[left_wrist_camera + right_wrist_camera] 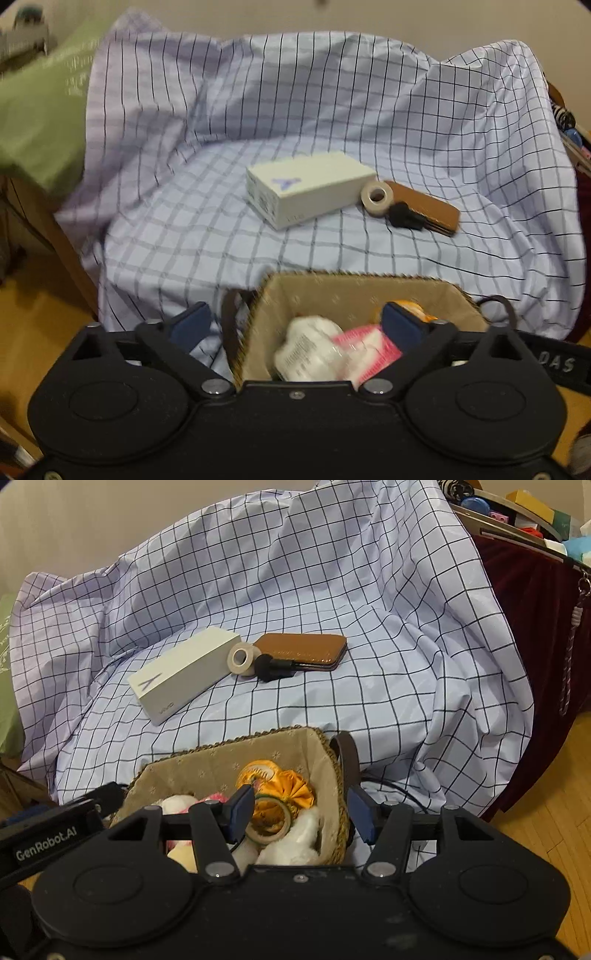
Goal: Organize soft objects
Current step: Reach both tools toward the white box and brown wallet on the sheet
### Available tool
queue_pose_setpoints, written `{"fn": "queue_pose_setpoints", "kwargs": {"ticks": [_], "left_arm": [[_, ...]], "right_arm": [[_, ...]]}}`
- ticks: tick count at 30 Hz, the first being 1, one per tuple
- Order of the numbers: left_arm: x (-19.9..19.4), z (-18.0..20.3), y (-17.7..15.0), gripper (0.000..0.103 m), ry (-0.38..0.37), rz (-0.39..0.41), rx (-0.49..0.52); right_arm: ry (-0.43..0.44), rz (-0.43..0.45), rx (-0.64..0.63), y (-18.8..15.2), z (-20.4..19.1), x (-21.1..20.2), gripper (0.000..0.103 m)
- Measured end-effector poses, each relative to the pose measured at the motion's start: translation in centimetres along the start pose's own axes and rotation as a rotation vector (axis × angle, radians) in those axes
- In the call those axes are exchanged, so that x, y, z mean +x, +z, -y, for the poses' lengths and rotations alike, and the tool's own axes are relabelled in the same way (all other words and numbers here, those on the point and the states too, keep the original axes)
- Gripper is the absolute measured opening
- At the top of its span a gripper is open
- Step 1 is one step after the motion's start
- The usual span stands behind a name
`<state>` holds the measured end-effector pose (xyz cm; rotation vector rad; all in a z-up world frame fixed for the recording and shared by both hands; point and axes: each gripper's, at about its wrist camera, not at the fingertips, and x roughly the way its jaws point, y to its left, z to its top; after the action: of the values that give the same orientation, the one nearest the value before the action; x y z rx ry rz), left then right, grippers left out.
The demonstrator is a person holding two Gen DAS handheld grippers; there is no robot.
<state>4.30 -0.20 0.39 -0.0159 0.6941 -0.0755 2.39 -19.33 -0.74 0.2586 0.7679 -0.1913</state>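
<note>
A checked sheet [177, 236] of pale lilac with dark grid lines drapes the seat-like surface that carries everything, rising in folds at the back and sides. What lies under the sheet cannot be told. In the left wrist view, a white box [308, 186] lies flat near the middle. At its 3 o'clock, touching its end, stands a small beige tape roll [376, 195] on edge. Just beyond the roll lies a flat brown leather case [424, 210], with a black key-like object [406, 218] resting against its near edge. At 6 o'clock from the box, well apart, sits a woven basket [332, 291] with a beige fabric lining, a dark strap handle at each end.
</note>
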Motion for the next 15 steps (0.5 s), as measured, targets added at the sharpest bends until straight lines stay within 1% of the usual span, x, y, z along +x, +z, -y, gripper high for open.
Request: {"fn": "queue_pose_setpoints", "kwargs": {"ticks": [2,5,13,15], "left_arm": [[0.1,0.3,0.5,0.098,0.015,0.019,0.034],[0.7,0.5,1.4,0.099,0.006,0.027,0.053],[2.9,1.0,3.2,0.099,-0.001,0.007,0.103],[3.7,0.9,3.8,0.099,-0.016,-0.006,0.102]], "right_arm": [[-0.007,0.000,0.006,0.6,0.1,0.3,0.056],[-0.018,-0.001,0.011,1.5,0.1,0.9,0.056],[-0.053,-0.025,0.015,4.2,0.0,3.3,0.057],[-0.059,-0.037,0.019,4.9,-0.1,4.1,0.057]]}}
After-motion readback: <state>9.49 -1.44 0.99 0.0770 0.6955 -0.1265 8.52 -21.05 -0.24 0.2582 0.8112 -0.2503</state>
